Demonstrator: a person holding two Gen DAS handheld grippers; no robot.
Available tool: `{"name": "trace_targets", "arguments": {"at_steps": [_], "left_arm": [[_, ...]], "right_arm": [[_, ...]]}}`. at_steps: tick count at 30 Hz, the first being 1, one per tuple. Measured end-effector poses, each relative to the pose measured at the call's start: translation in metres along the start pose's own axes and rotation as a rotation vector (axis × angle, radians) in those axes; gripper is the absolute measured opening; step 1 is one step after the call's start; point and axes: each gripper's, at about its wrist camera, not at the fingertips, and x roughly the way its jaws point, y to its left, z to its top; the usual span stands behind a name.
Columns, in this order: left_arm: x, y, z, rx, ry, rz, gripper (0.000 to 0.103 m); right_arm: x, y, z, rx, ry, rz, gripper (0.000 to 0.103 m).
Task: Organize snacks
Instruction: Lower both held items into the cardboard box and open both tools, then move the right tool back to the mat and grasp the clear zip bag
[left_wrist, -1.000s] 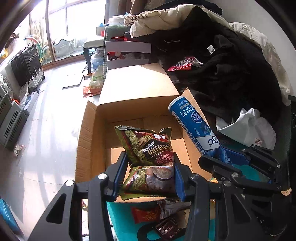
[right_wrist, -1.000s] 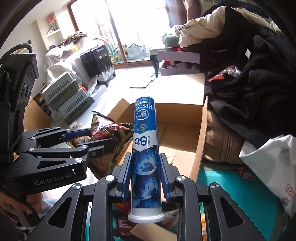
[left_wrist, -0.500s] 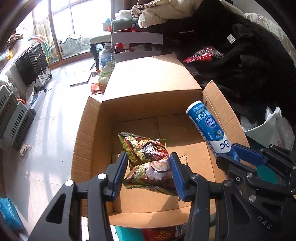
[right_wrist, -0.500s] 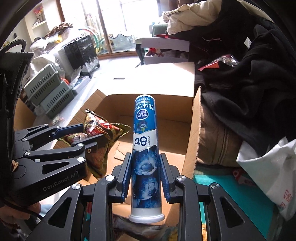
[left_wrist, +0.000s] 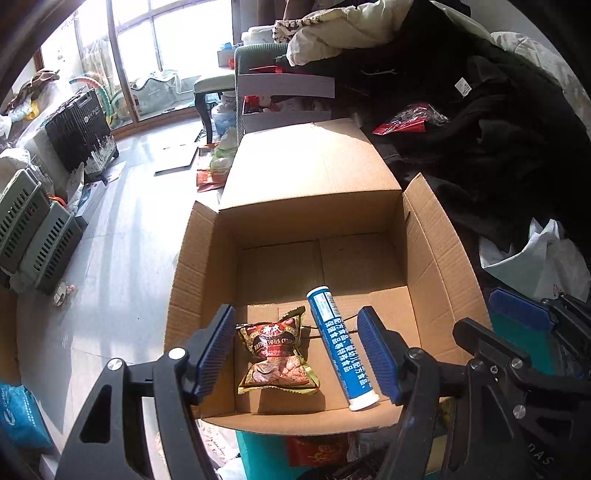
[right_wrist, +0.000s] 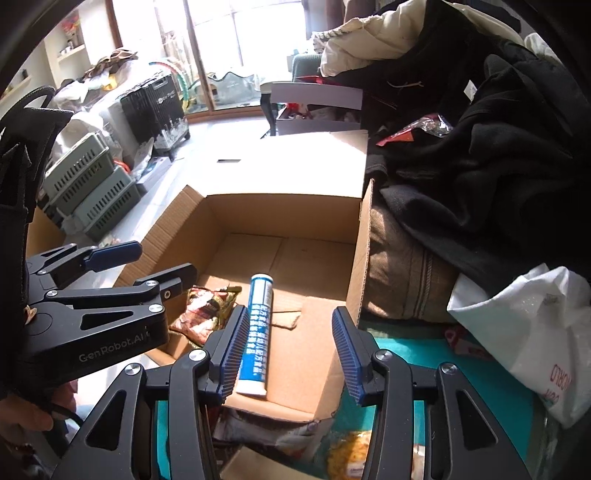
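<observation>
Both tools just opening, nothing between: left tool (left_wrist: 297, 354), right tool (right_wrist: 288, 350). Snack bag (left_wrist: 277, 360), blue tube (left_wrist: 341, 347) lie side by side in cardboard box (left_wrist: 199, 266).

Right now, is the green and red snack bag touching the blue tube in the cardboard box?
Apart. The left wrist view shows bare cardboard between the snack bag and the blue tube.

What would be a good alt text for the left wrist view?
An open cardboard box holds a snack bag and a blue tube lying side by side on its floor. The left gripper hovers above them, jaws open and empty.
</observation>
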Motion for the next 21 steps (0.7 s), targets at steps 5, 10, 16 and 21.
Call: {"name": "trace_targets", "arguments": {"at_steps": [5, 10, 16, 21], "left_arm": [[-0.031, -0.003, -0.001, 0.002, -0.037, -0.004, 0.067], [-0.069, -0.004, -0.009, -0.002, -0.073, -0.009, 0.067], [-0.111, -0.004, -0.026, 0.011, -0.109, 0.007, 0.067], [-0.145, -0.006, -0.043, 0.009, -0.143, 0.0, 0.067]], "right_arm": [[-0.026, 0.006, -0.002, -0.01, -0.033, -0.007, 0.046], [-0.06, 0.015, -0.006, -0.024, -0.078, -0.012, 0.046], [-0.102, 0.029, -0.018, -0.04, -0.126, -0.018, 0.05], [-0.133, 0.043, -0.033, -0.054, -0.155, -0.025, 0.05]]}}
